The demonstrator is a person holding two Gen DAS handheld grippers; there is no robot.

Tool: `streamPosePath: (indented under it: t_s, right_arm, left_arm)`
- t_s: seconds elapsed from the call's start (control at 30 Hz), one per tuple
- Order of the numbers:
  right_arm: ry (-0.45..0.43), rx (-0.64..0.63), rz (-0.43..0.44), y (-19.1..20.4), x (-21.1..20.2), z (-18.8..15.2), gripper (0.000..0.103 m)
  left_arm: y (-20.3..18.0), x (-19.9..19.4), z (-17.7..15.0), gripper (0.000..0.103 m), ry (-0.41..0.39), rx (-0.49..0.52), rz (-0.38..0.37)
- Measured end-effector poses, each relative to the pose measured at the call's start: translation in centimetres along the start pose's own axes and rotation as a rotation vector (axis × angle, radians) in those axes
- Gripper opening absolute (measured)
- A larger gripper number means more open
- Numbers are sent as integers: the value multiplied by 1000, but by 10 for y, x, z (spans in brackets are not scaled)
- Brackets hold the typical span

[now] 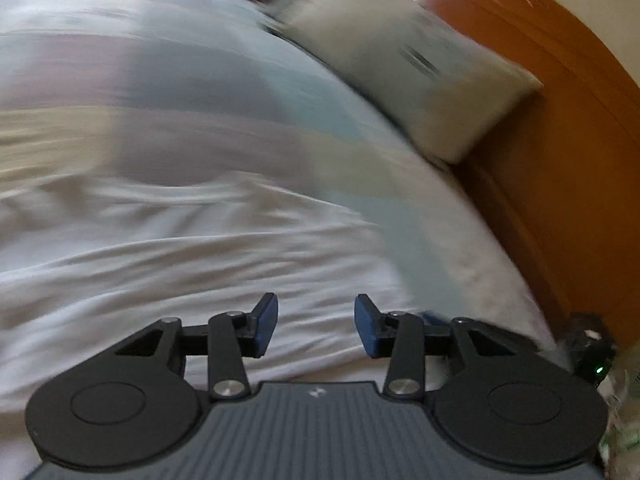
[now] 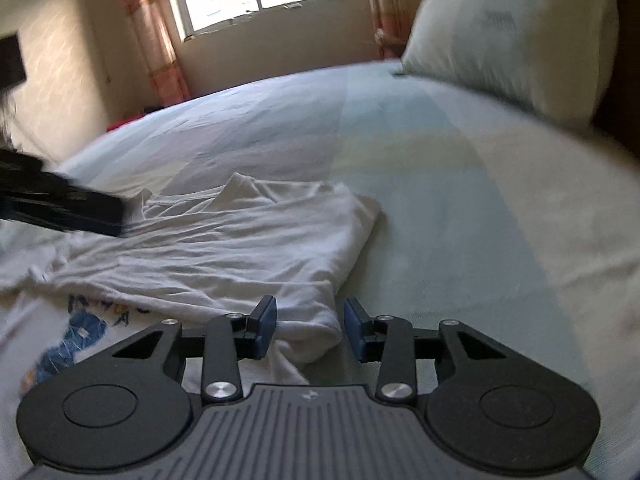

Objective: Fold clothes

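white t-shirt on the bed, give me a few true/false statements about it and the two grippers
1. The white t-shirt lies on the bed. True.
2. The right gripper is shut on the shirt. False: its jaws stand open, with a folded corner of the shirt between them.
3. The left gripper is open above white cloth. True.
4. The pillow lies on top of the shirt. False: it sits apart, at the head of the bed.
5. The shirt hangs from a hanger. False: it lies flat.
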State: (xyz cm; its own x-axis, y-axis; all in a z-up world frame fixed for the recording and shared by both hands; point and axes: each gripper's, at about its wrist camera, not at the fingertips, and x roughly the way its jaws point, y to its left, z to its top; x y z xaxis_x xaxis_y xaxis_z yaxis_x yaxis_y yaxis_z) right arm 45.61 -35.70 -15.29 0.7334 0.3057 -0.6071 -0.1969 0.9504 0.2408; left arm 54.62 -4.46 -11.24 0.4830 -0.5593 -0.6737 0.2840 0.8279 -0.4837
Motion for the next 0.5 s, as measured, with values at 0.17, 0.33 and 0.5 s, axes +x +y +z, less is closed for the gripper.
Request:
streamPosePath:
  t_s: [0.17, 0.33, 0.5]
  right_arm:
    - [23, 25, 17, -4, 3, -3, 18]
    - [26, 23, 30, -5, -2, -9, 18]
    - [29, 20, 34, -3, -10, -13, 18]
  left_arm:
    - [-37, 83, 9, 42, 120, -12, -99]
    - [-46, 128, 15, 42, 92, 1, -87]
    - [-45, 149, 34, 41, 26, -46, -77]
